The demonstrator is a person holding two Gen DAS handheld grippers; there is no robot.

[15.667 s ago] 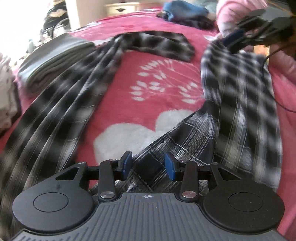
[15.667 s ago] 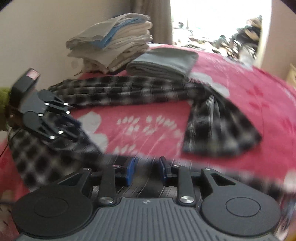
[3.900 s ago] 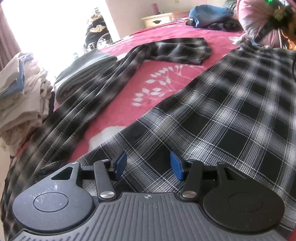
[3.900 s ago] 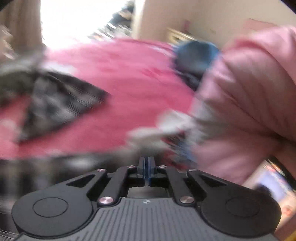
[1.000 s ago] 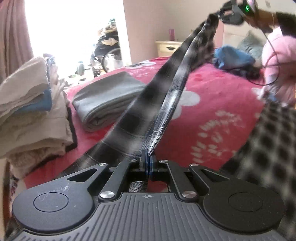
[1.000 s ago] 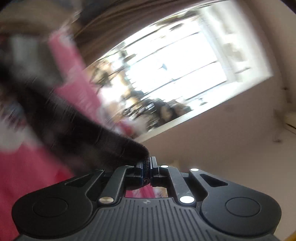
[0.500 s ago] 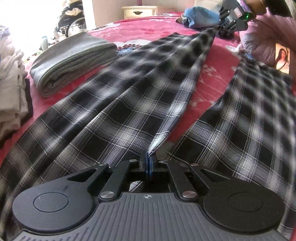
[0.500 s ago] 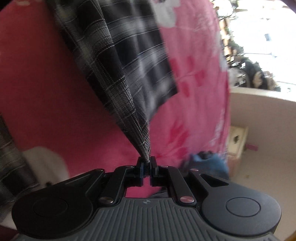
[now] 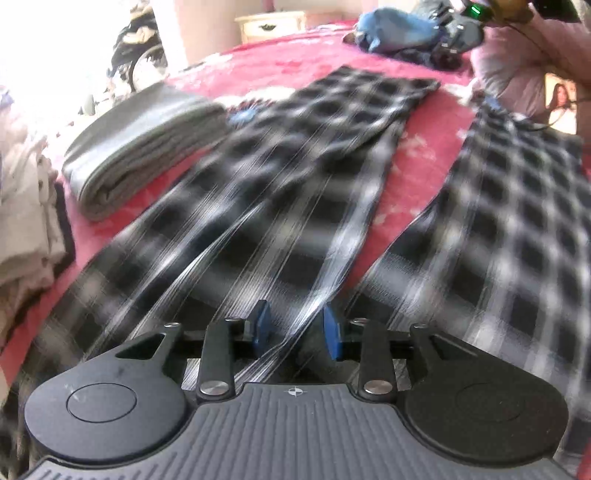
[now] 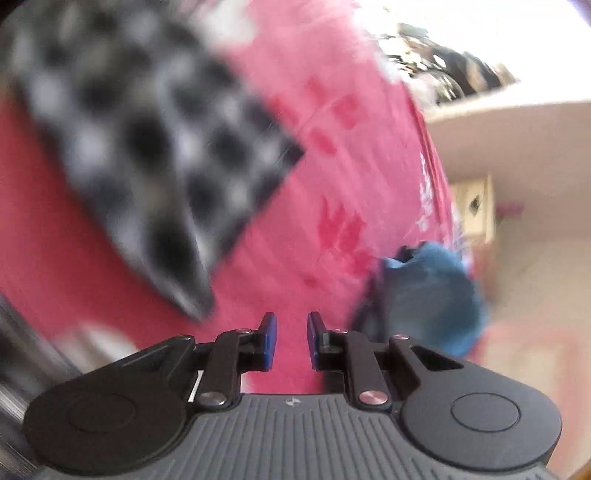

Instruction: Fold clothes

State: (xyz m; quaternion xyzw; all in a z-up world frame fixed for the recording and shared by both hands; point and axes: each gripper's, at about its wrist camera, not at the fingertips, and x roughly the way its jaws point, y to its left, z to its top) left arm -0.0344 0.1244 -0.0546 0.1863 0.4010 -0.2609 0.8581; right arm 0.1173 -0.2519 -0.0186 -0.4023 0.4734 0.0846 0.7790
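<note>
The left gripper (image 9: 295, 328) hangs low over the black-and-white plaid garment (image 9: 280, 192). Its blue-padded jaws are opening, and a ridge of the plaid cloth runs between them without being pressed. The right gripper (image 10: 290, 341) is also opening, with nothing between its jaws but the pink floral bedspread (image 10: 332, 155) below.

Taking the left gripper as the landmark, the plaid garment stretches away from it as one long leg laid flat on the bedspread, its far hem near the blue bundle of clothes (image 9: 399, 27). A second plaid panel (image 9: 517, 221) lies just to the right of it, with a strip of bedspread between. A folded grey garment (image 9: 140, 144) sits beyond it to the left, and a pale stack of folded laundry (image 9: 26, 206) lies further left.

The step in hand looks like letting go after laying the leg out. To do it well, the jaws should open fully before lifting, so the pads do not drag the cloth. The hands should rise straight off, leaving the leg smooth and its edges aligned for the next fold.
</note>
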